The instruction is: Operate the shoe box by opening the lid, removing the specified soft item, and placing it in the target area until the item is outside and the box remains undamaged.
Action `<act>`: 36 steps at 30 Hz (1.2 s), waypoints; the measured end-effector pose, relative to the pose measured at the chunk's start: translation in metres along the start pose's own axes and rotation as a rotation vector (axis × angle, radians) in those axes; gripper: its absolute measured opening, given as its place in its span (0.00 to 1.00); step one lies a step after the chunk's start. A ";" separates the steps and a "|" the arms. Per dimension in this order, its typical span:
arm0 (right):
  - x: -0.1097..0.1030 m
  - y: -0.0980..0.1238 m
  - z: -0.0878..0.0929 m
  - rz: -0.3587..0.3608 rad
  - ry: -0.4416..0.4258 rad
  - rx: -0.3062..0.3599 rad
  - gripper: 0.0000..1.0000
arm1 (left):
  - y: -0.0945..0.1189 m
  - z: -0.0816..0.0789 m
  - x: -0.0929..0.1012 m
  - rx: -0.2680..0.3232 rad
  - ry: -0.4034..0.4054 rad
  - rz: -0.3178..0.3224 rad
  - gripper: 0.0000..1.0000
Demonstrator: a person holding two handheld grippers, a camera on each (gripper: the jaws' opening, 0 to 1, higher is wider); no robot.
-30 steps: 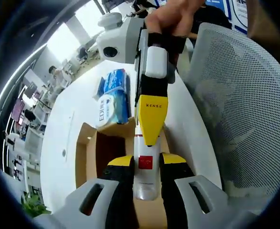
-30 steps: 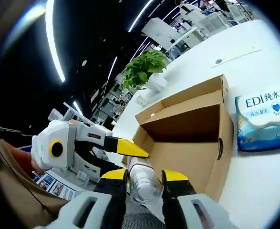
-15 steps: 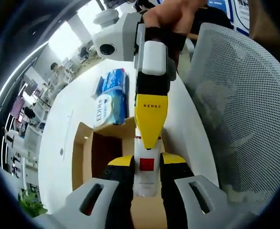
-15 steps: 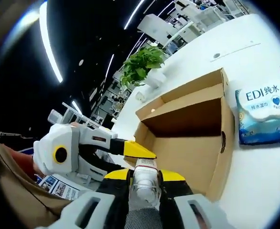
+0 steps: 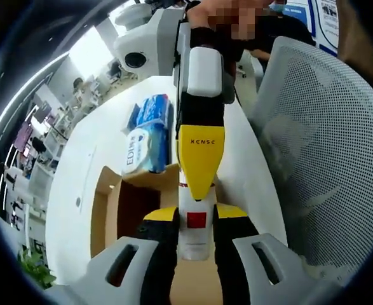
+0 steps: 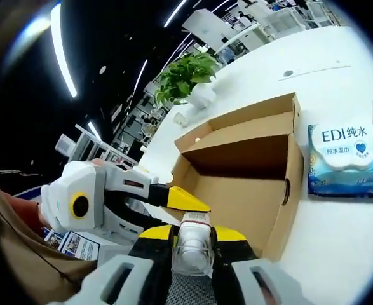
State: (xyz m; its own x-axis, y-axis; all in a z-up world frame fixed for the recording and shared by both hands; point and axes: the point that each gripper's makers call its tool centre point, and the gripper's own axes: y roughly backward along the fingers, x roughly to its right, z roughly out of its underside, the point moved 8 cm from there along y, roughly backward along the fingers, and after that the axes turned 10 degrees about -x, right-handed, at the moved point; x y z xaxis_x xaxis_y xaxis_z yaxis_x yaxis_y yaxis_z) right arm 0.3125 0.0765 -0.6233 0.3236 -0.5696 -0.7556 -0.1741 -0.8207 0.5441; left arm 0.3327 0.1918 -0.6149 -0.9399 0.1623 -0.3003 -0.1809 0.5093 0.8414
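Both views have shifted slightly; white surface [image 6: 339, 235] in an office, both hand-held grippers [image 5: 194, 219] [image 6: 192, 236] clamped on one clear bottle [image 6: 194, 251] lower centre, above open box [image 6: 250, 165].

Bottle [image 5: 194, 222] mostly hidden between tools; box [image 5: 119, 213] floor in shadow.

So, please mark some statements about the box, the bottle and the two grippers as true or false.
1. The cardboard box is open. True.
2. The clear bottle lies inside the box. False: both grippers hold it, at the box's near side.
3. The left gripper is shut on the bottle. True.
4. The wet-wipes pack sits in the box. False: it lies on the white table beside it.
5. A potted plant stands on the table beyond the box. True.
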 end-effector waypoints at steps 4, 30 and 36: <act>-0.001 0.002 0.000 0.001 0.008 -0.014 0.18 | 0.000 -0.001 0.000 0.020 0.026 0.027 0.20; -0.015 0.035 -0.027 0.111 0.451 -0.247 0.18 | -0.014 -0.026 -0.022 0.152 0.182 0.281 0.24; -0.013 0.043 -0.039 0.148 0.548 -0.313 0.18 | -0.019 -0.035 -0.030 0.168 0.207 0.297 0.24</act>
State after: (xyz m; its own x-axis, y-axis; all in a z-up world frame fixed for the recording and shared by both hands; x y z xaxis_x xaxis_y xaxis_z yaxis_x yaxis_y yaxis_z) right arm 0.3372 0.0504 -0.5764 0.7593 -0.5026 -0.4134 -0.0010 -0.6361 0.7716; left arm 0.3546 0.1482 -0.6058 -0.9857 0.1587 0.0564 0.1416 0.5996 0.7877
